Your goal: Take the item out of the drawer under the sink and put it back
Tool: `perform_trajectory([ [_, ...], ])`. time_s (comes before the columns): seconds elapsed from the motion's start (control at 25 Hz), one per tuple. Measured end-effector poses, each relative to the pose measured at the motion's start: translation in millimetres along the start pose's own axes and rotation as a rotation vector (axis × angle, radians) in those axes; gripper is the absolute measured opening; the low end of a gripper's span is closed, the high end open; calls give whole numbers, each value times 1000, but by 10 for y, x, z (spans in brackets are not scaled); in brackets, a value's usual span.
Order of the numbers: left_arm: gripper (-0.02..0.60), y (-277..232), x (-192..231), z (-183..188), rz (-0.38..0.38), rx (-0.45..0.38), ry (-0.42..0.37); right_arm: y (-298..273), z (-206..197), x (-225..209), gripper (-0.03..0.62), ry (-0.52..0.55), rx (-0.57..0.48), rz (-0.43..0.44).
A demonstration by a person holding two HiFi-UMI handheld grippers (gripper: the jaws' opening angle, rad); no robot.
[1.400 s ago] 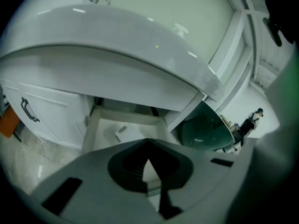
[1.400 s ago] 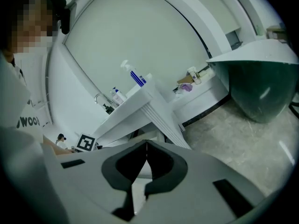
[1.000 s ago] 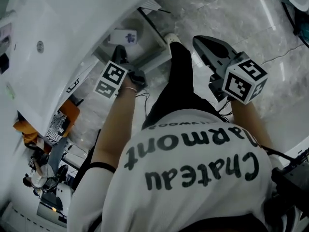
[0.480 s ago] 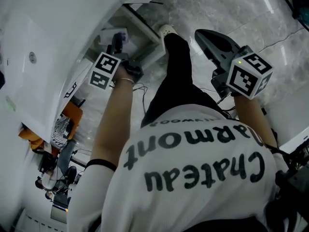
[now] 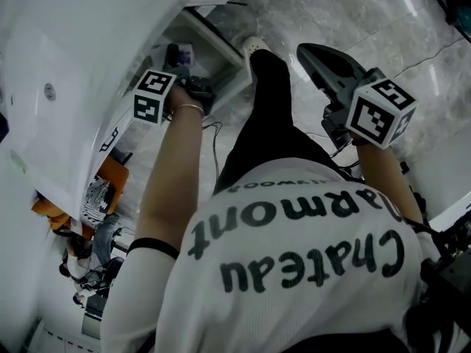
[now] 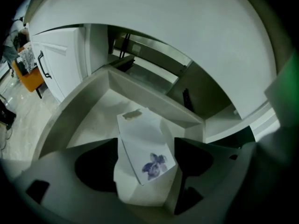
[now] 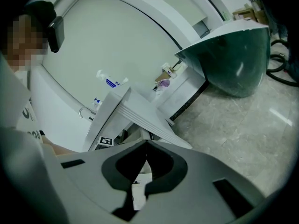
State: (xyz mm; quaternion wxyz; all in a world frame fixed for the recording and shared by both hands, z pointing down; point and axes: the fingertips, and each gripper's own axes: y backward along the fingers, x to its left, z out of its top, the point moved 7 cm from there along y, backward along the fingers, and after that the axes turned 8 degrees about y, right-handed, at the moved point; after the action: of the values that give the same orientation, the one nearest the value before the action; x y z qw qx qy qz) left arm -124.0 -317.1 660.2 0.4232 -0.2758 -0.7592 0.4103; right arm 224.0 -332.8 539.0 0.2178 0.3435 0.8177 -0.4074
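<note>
The item is a white packet (image 6: 140,134) with a purple flower print. It rests in the open white drawer (image 6: 88,115) under the sink (image 6: 163,22). My left gripper (image 6: 146,146) reaches down into the drawer. Its jaws have just been opening and now stand wide on either side of the packet, pads clear of it. In the head view the packet (image 5: 185,52) shows just past the left gripper's marker cube (image 5: 153,98). My right gripper (image 7: 146,146) hangs to the right over the floor, shut, tips together with nothing between them.
A white cabinet door with a dark handle (image 6: 44,64) stands left of the drawer. A dark green basin (image 7: 233,55) stands on the marble floor (image 5: 353,13) at the right. The person's leg and shoe (image 5: 256,46) lie between the grippers.
The left gripper has sunk further into the drawer and its jaws have let go of the packet. The right gripper has hardly moved.
</note>
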Motion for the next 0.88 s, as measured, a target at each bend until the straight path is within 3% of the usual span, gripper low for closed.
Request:
perform_trajectory([
  [0.4, 356, -62, 13, -15, 36, -56, 75, 12, -34, -34, 12, -36, 8, -5],
  [0.6, 354, -107, 49, -28, 62, -82, 166, 7, -73, -33, 12, -51, 14, 0],
  [0.88, 353, -132, 76, -29, 60, -96, 187, 10, -97, -49, 12, -67, 21, 0],
])
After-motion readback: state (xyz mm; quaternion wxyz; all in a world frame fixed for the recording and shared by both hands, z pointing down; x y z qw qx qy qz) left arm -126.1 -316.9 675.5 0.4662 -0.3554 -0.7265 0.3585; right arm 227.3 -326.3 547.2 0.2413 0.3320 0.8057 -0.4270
